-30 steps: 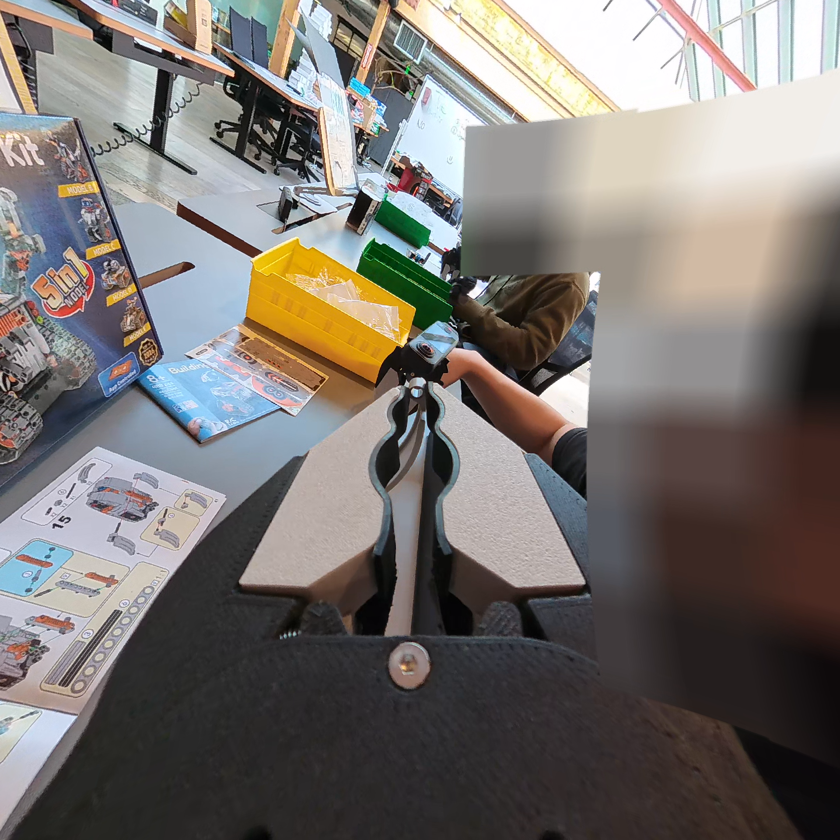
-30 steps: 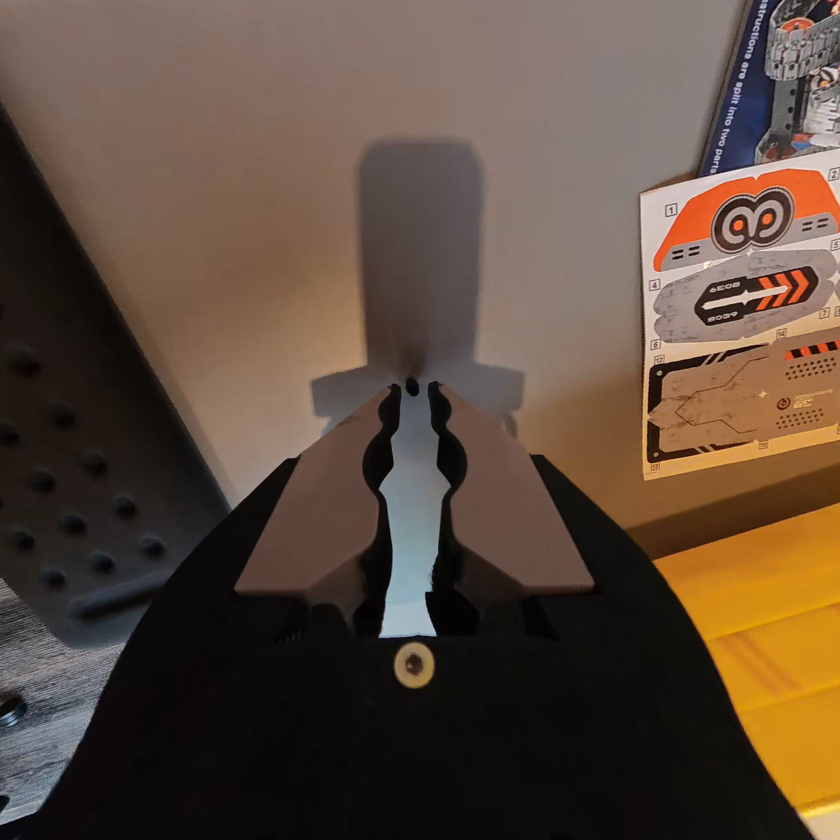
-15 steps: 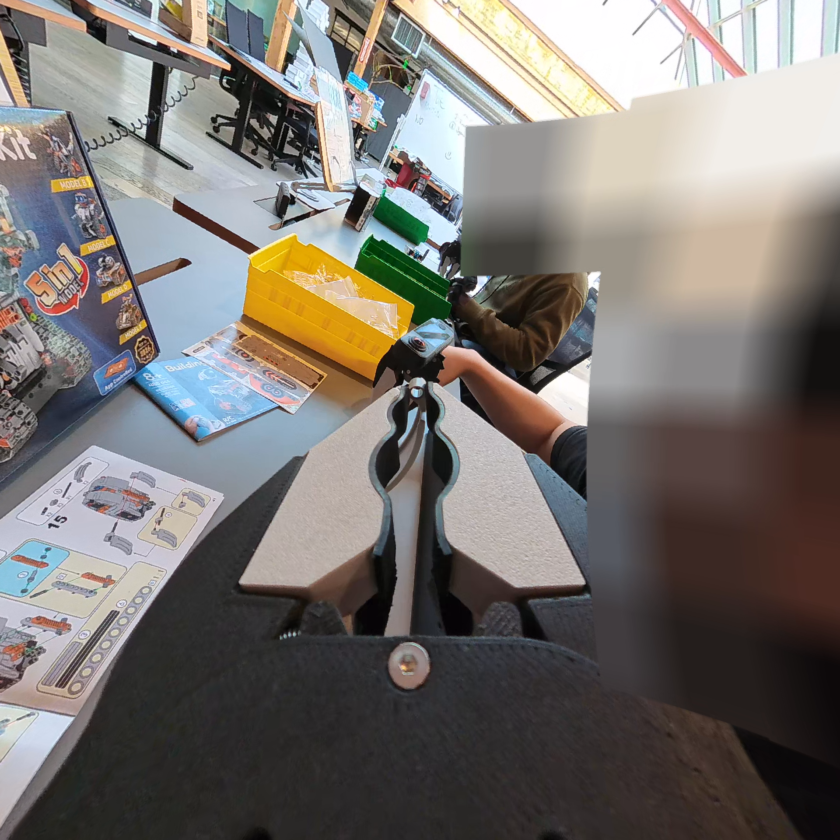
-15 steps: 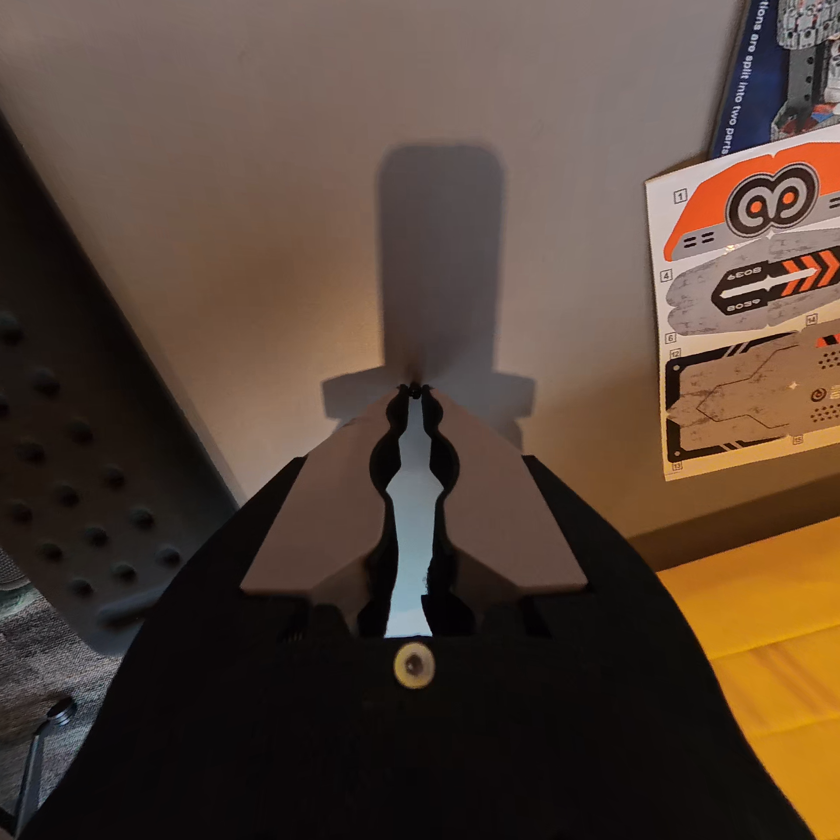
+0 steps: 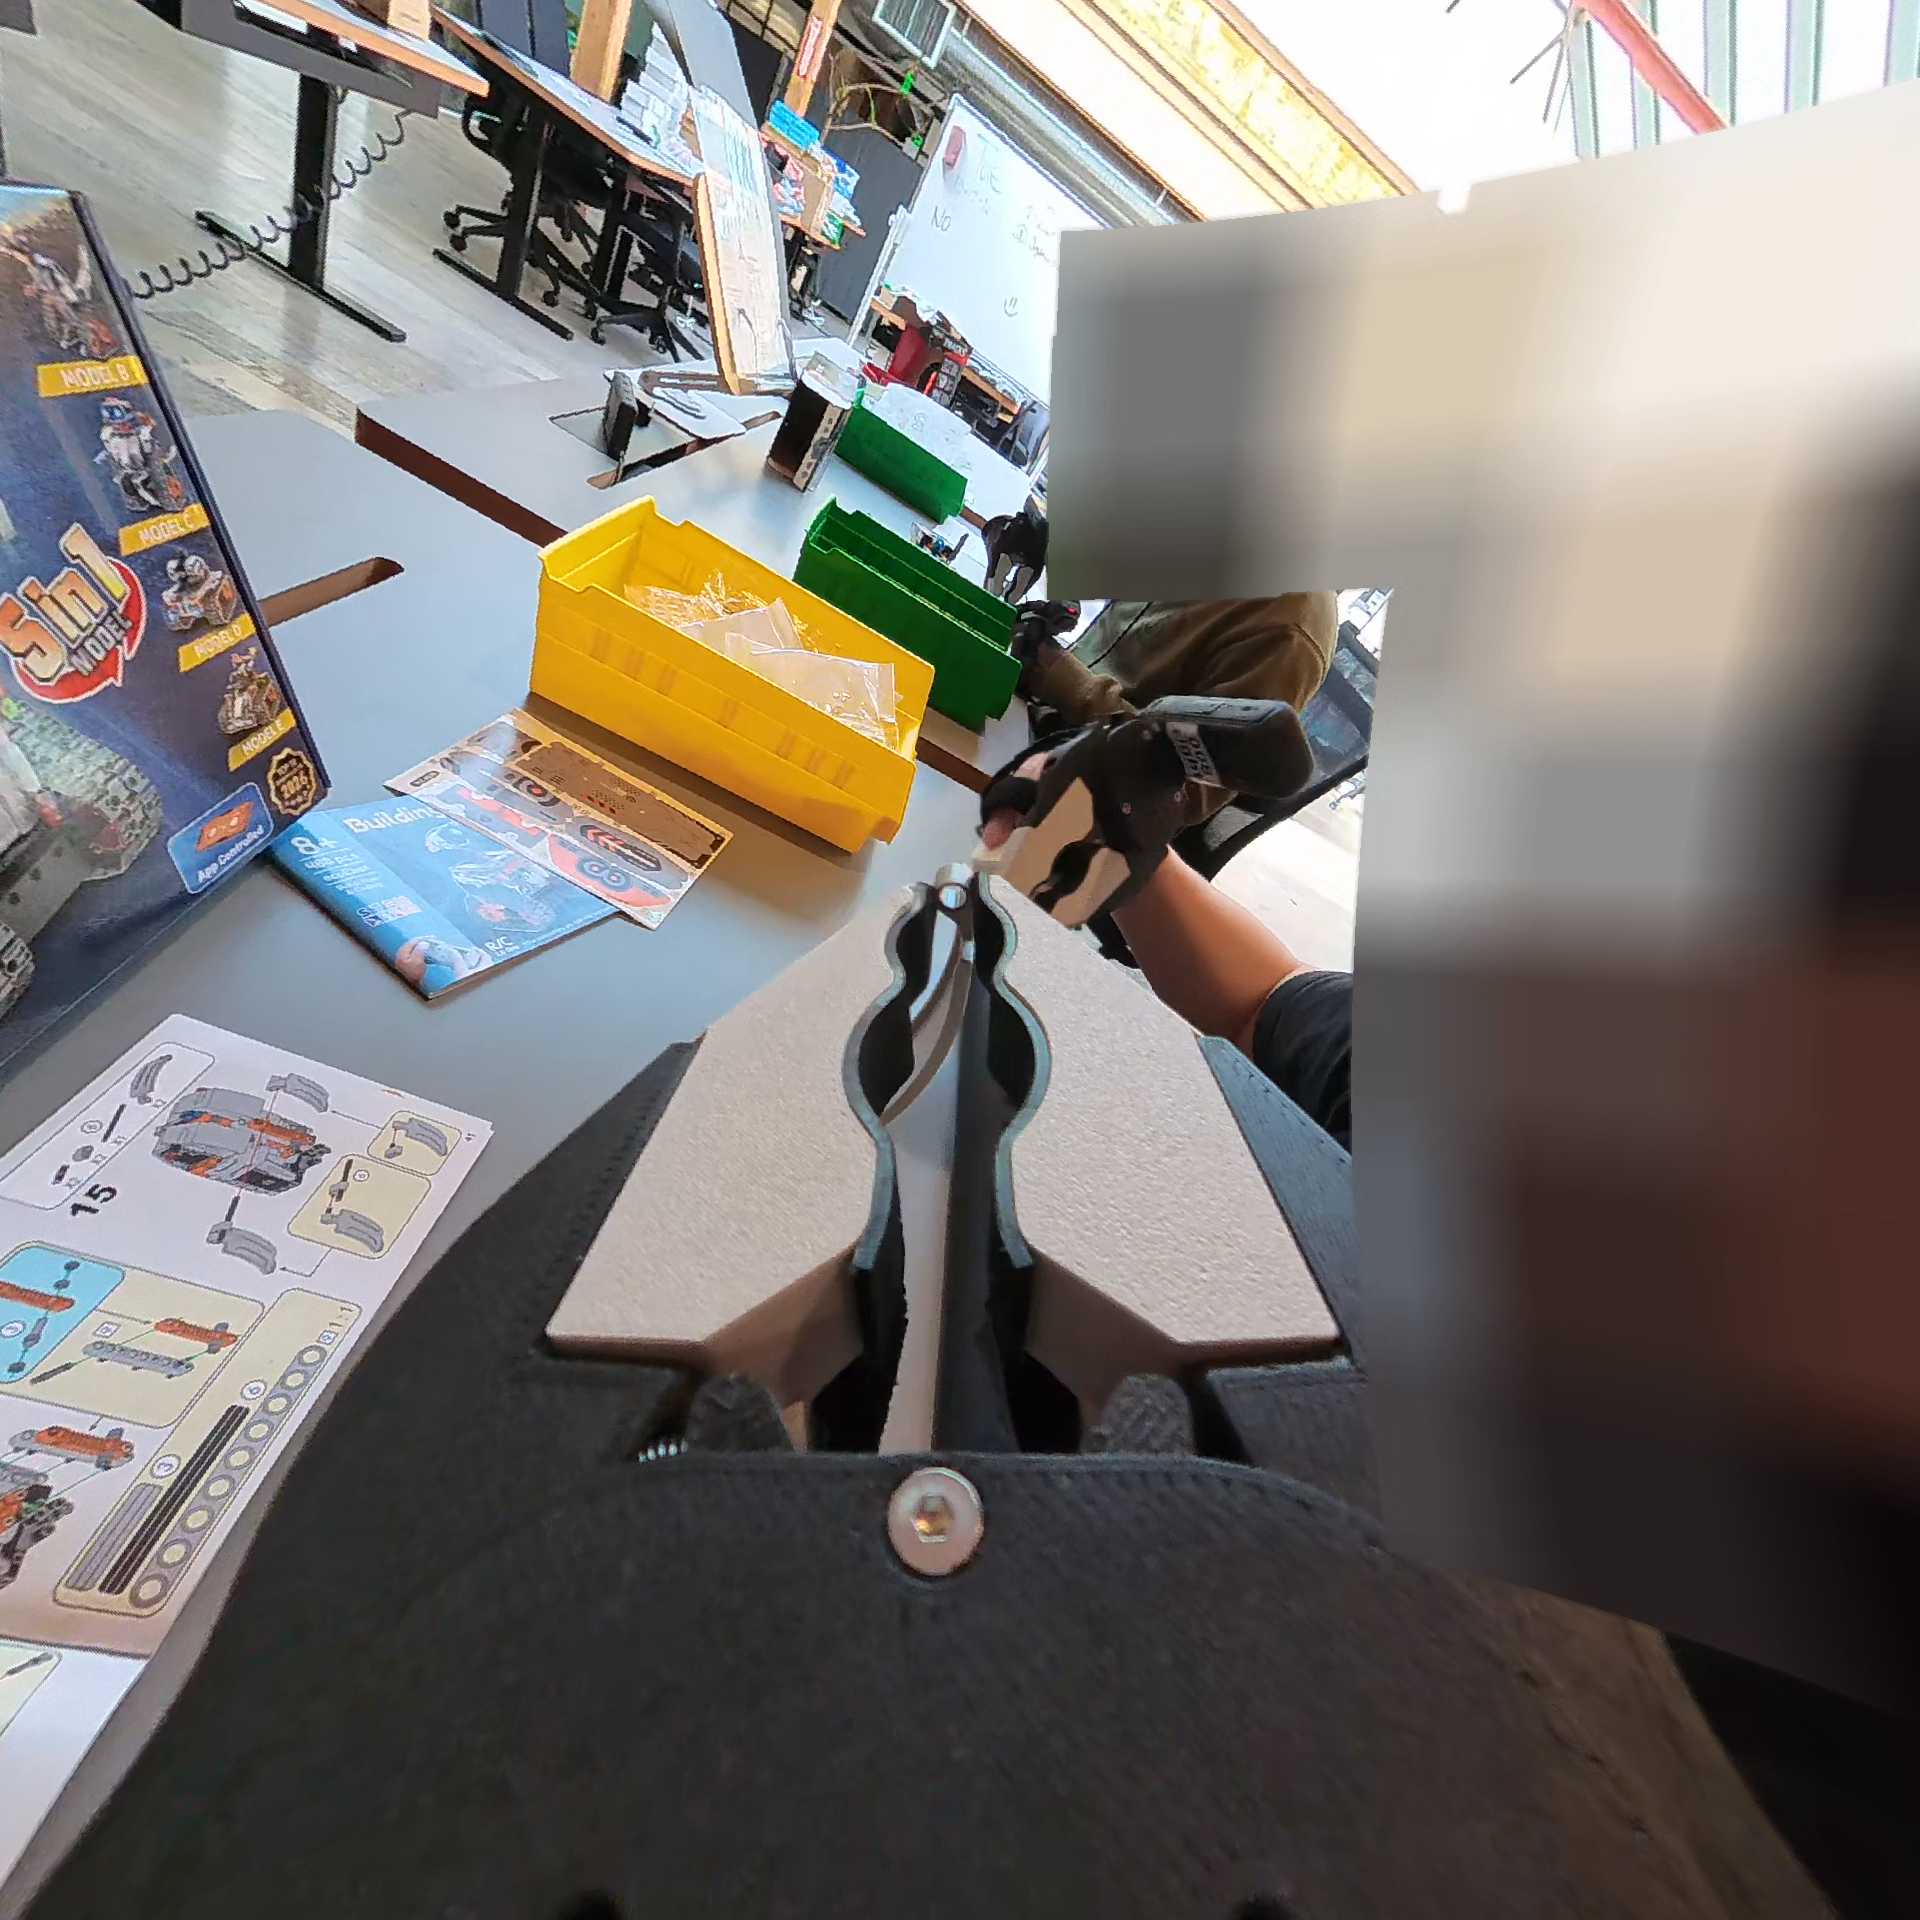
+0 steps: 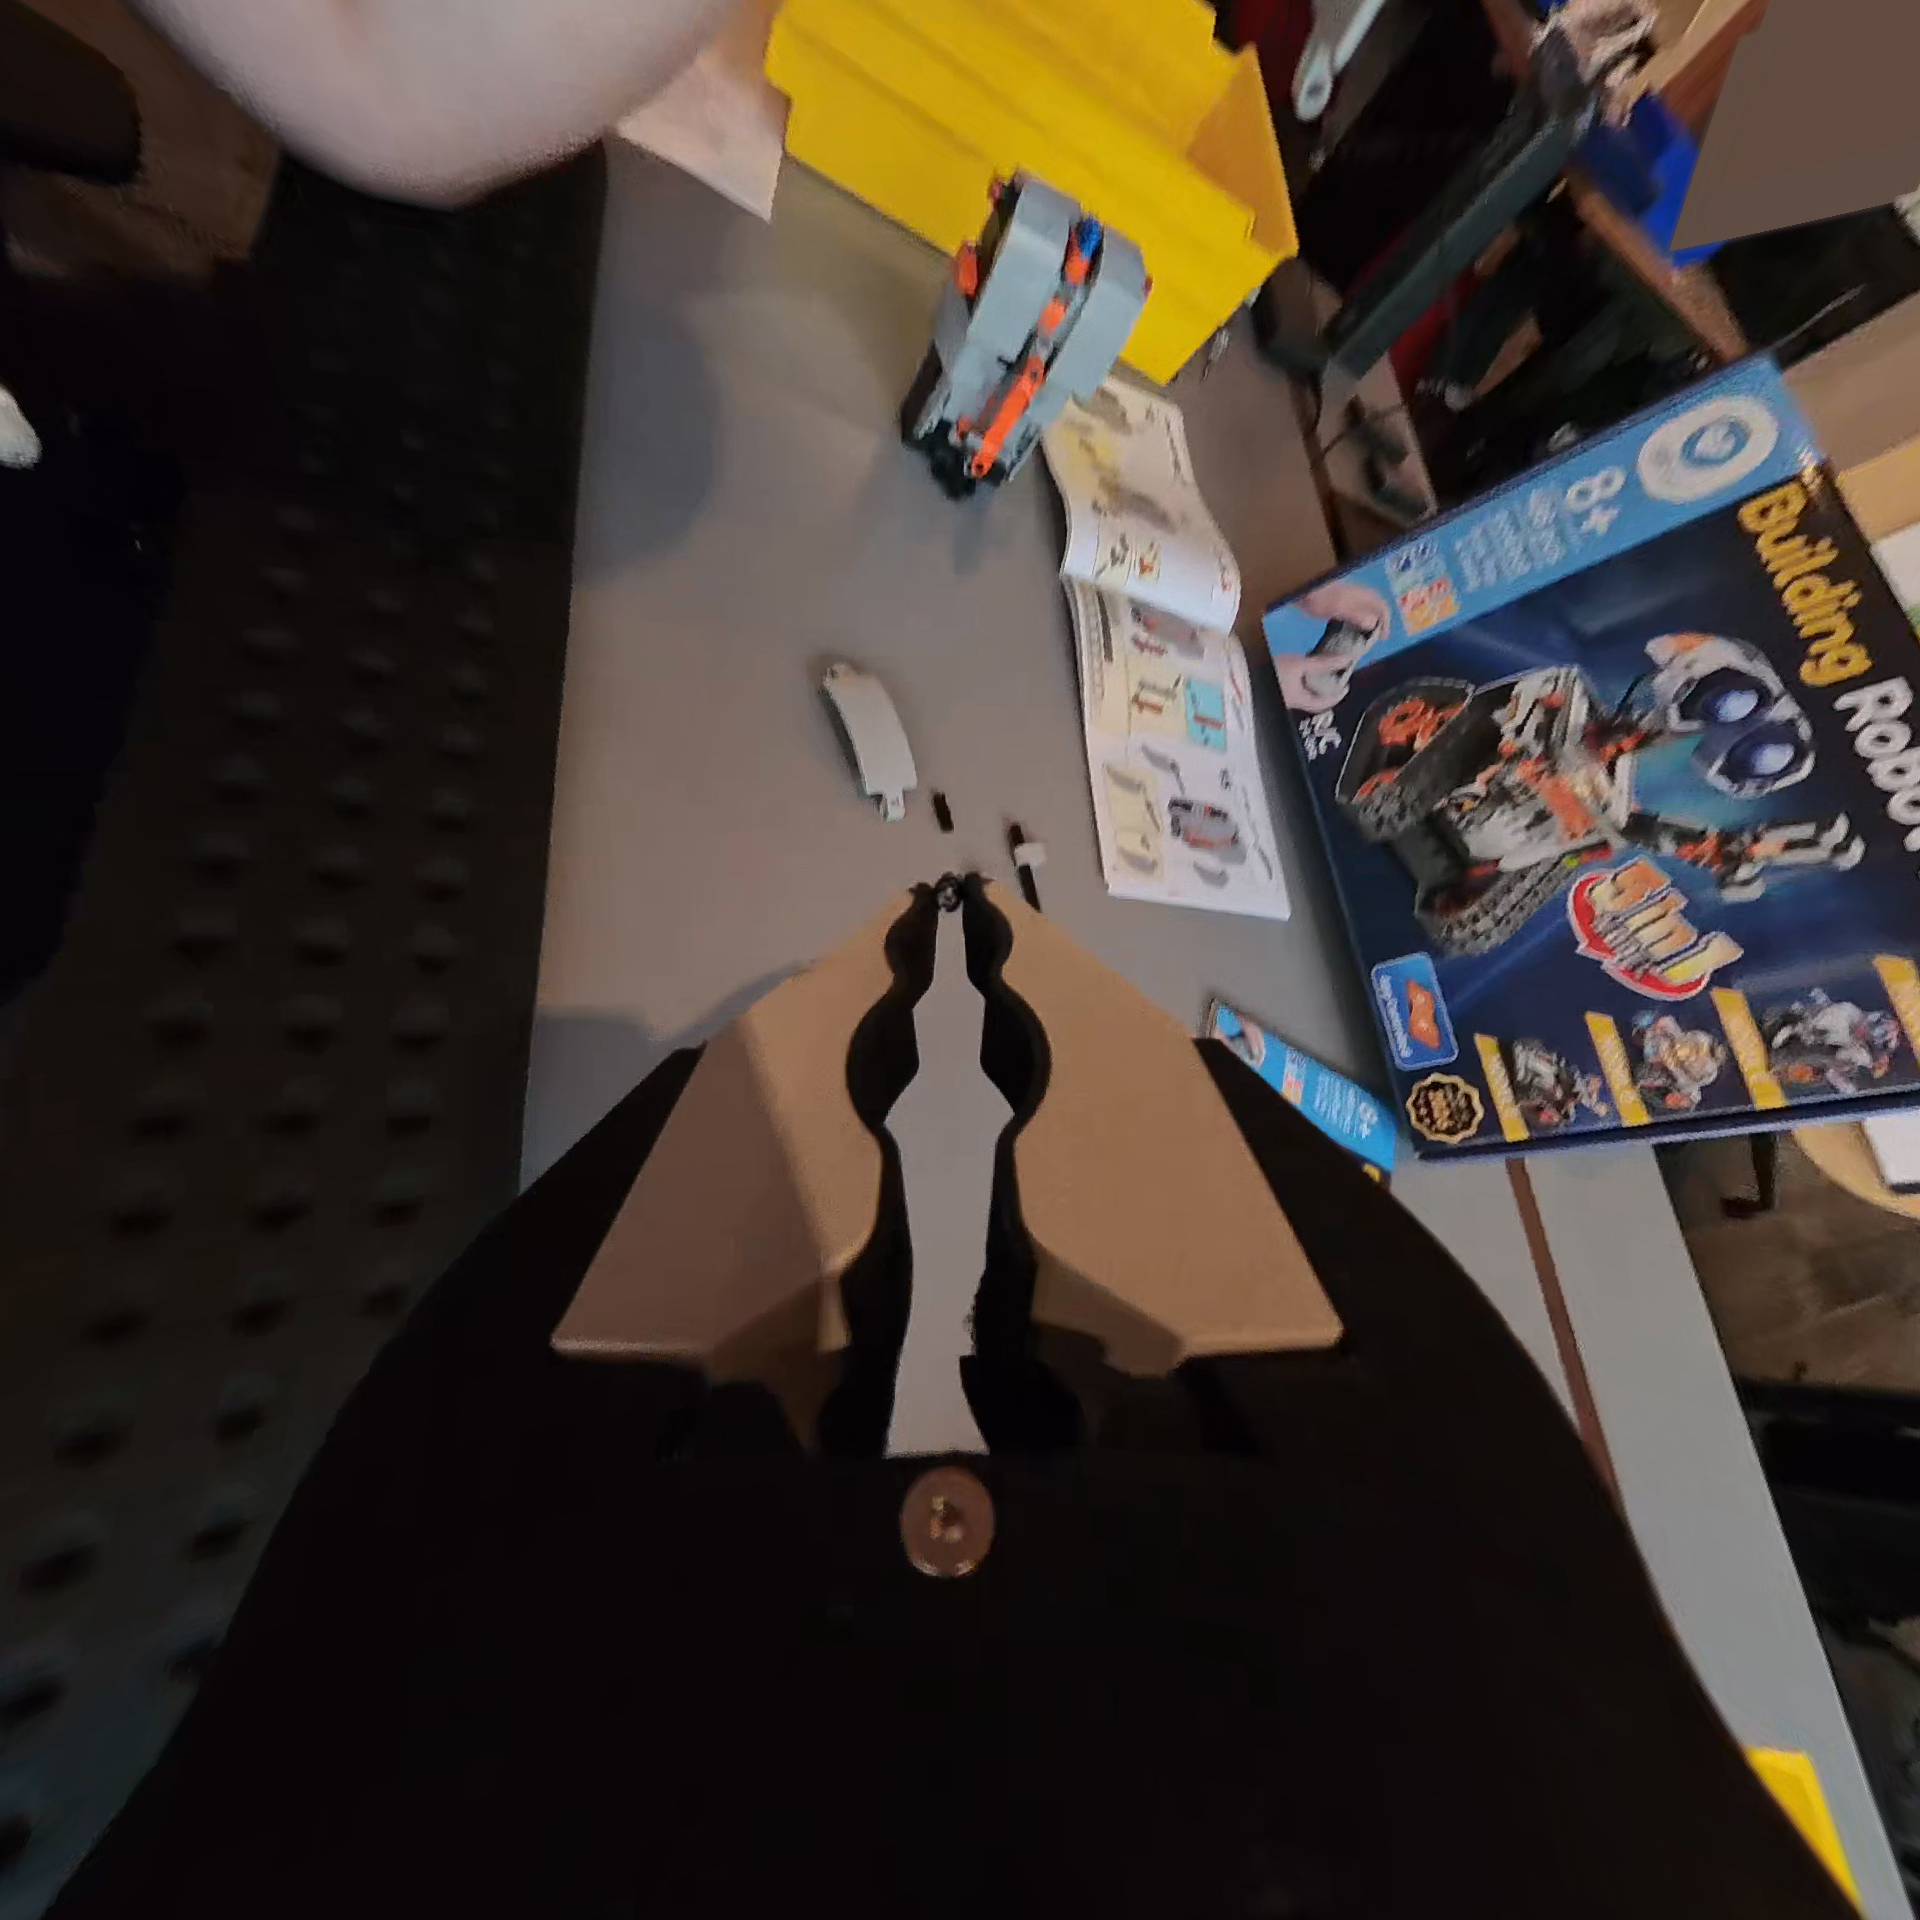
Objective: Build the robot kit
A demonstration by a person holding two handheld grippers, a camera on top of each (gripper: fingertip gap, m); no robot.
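My left gripper is shut on a curved grey panel piece and holds it above the grey table. In the left wrist view my right gripper, held by a hand, hovers just beyond the left fingertips. In the right wrist view the right gripper is shut on a small black pin, raised above the table. Below it lie another curved grey panel and two small black pins. A partly built grey and orange model stands farther off.
A yellow bin with plastic bags, green bins, a sticker sheet, a blue booklet and open instructions lie on the table. The kit box is at the right. A dark dotted surface borders the table. Left tips to right tips: about 25 cm.
My right gripper closed on the black pin at the table, then lifted and swung up near the left gripper's tip. The left gripper barely moved.
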